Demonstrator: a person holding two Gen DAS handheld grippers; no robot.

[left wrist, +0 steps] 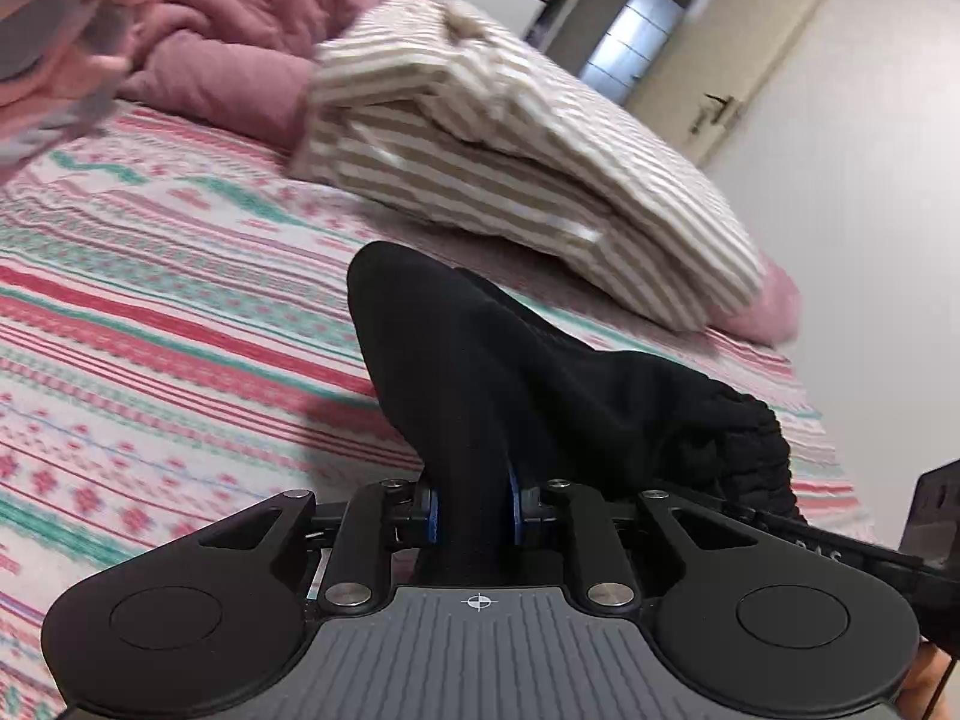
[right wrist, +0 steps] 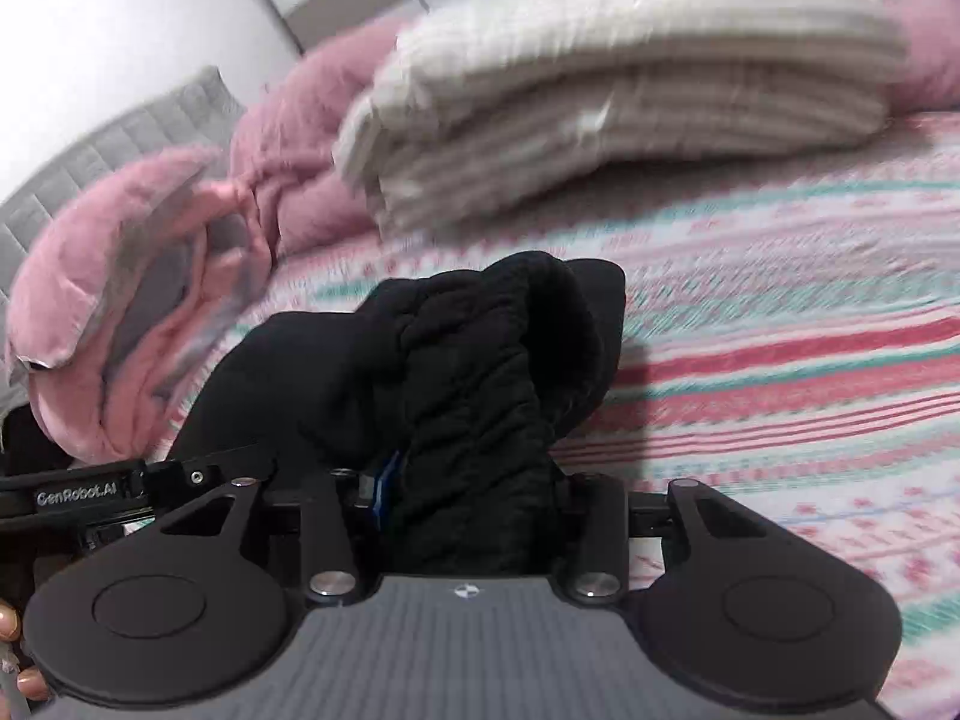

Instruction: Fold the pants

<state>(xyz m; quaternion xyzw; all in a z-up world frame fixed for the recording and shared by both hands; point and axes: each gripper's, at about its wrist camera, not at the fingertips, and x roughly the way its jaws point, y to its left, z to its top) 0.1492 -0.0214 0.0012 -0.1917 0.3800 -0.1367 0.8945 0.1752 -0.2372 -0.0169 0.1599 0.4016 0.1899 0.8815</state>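
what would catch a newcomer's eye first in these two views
The black pants fill the middle of both views, bunched and lifted, with the left gripper and right gripper each shut on them. Behind lie a folded beige striped blanket and a pink quilt on the patterned bedspread.

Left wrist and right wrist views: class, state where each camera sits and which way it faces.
Left wrist: on the left gripper, facing along it across the bed; it clamps black pants.
Right wrist: on the right gripper, clamping the pants' gathered waistband; fingertips show.
Shared: pants, striped folded bedding, pink quilt.
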